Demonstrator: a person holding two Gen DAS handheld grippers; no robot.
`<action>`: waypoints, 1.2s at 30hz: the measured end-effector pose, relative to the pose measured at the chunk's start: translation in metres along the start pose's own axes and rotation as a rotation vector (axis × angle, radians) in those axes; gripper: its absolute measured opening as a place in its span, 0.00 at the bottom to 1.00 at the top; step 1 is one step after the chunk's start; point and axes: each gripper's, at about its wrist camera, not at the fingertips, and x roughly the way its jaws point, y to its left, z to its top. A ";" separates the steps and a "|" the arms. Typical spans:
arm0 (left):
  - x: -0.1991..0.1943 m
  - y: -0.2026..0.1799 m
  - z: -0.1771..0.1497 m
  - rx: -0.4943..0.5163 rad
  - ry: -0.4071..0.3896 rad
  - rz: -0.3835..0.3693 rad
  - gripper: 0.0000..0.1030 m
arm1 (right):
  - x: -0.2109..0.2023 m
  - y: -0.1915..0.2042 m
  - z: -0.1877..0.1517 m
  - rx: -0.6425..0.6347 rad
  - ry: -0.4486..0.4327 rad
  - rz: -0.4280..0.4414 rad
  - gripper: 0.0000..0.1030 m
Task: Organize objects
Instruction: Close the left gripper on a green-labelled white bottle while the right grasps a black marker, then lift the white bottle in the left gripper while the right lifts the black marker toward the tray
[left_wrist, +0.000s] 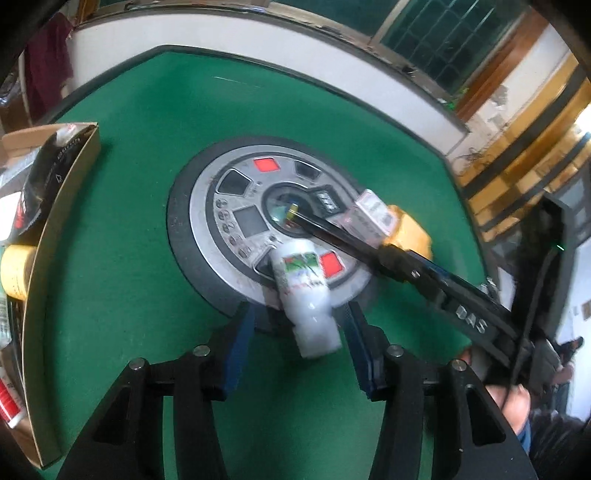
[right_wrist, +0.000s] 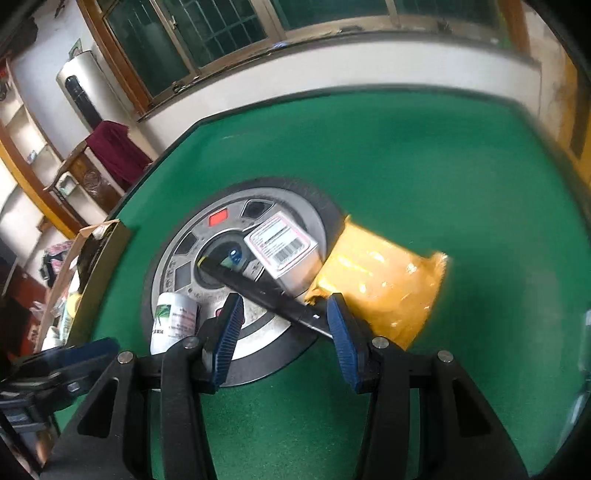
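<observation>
On the green felt bench (right_wrist: 424, 158), the right gripper (right_wrist: 284, 325) holds its blue-padded jaws apart over a long black flat tool (right_wrist: 258, 290). A yellow plastic-wrapped packet (right_wrist: 384, 284), a white labelled box (right_wrist: 282, 245) and a white bottle (right_wrist: 171, 321) rest around the round silver console (right_wrist: 236, 221).

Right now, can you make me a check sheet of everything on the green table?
Surface: green felt table with a round silver control hub in its middle.
Job's things: white bottle lying on the hub's edge; yellow packet; white barcoded box; long black strip across the hub.
Clutter: cardboard box of items at the table's side.
Tongs: left tongs open around the bottle; right tongs open over the strip.
Cables: black cable by the right tongs.
Surroundings: windows, maroon cloth.
</observation>
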 end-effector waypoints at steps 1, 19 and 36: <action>0.004 -0.003 0.002 0.001 0.005 0.015 0.43 | 0.002 0.000 0.000 -0.006 -0.007 -0.010 0.44; 0.022 0.008 -0.009 0.167 -0.023 0.172 0.28 | 0.021 0.050 -0.016 -0.286 0.016 -0.211 0.12; -0.005 0.026 -0.051 0.185 -0.080 0.217 0.28 | 0.011 0.058 -0.024 -0.179 0.054 -0.085 0.12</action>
